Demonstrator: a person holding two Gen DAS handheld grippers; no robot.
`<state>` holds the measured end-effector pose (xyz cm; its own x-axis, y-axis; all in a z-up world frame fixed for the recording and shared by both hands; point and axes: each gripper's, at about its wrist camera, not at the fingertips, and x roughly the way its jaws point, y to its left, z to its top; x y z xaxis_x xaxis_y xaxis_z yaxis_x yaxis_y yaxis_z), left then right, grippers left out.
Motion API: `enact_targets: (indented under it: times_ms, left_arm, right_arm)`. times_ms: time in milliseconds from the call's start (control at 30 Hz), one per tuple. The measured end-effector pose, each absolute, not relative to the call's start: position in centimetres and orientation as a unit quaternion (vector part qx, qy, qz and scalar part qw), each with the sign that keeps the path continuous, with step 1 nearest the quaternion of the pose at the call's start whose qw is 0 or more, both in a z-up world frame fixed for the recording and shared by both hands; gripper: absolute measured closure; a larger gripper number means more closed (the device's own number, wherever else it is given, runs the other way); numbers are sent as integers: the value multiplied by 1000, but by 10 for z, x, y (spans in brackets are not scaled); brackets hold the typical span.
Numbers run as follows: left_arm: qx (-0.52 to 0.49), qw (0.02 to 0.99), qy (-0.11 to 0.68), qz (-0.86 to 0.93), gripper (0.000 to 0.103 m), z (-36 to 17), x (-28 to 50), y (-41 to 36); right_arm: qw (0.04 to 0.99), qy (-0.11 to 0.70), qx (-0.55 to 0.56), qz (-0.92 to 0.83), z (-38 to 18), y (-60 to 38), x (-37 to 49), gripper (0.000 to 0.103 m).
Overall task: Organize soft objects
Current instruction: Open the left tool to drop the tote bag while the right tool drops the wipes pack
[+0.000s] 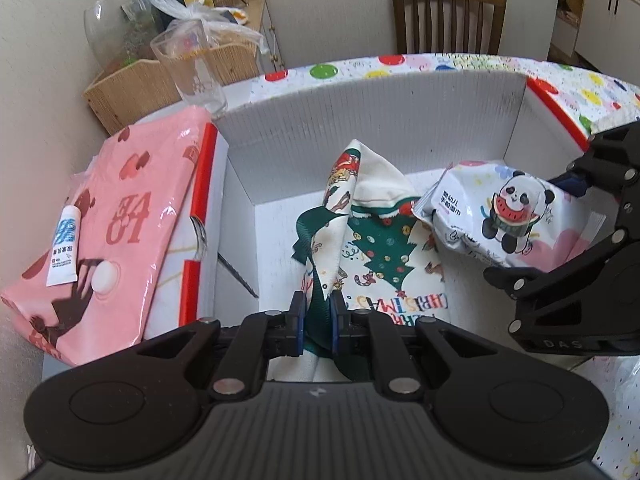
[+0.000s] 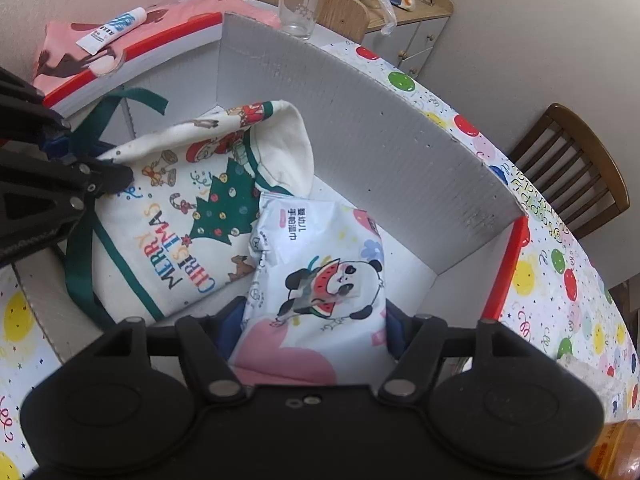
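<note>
A plain cream wall [image 1: 328, 8] is seen behind; a brown slatted wooden chair [image 1: 448, 16] is set against it; a pale wooden cabinet [image 2: 416, 28] is placed alongside; white cupboards [image 1: 608, 12] are glimpsed beyond.

One white box [image 1: 360, 128], one Christmas cloth bag [image 1: 380, 248], one panda wipes pack [image 1: 508, 224], one pink bag [image 1: 120, 216], one tube [image 1: 64, 252], one drinking glass [image 1: 192, 72], one wooden chair [image 1: 448, 16], two claws: left [image 1: 316, 316], right [image 2: 312, 332]

Left gripper [image 1: 316, 322] fingers clamp green strap [image 1: 318, 312] of Christmas bag [image 1: 380, 256] inside box [image 1: 360, 120].
</note>
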<state>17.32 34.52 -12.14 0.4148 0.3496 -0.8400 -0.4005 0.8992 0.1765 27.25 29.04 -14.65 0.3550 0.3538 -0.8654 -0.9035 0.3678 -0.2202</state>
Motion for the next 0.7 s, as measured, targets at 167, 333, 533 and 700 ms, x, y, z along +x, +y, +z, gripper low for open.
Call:
enact_targets:
  times_ms: [167,333,533,700]
  left_arm:
    - [-23,836,505,215,92,-126,175,345]
    - [-27,838,500,216,90,-121,174,344]
    - [-35,844,490,214,66,-111,169,340]
    - [-41,857,469,212,37,-97,162,331]
  right_arm:
    - [737,366,-370,432,-141,289,270,23]
    - [743,364,-354,436,-130,281,269,23]
    - [755,363,-319,444,-113,267,267,23]
    - [767,353,-294,448,-98,253,260,23]
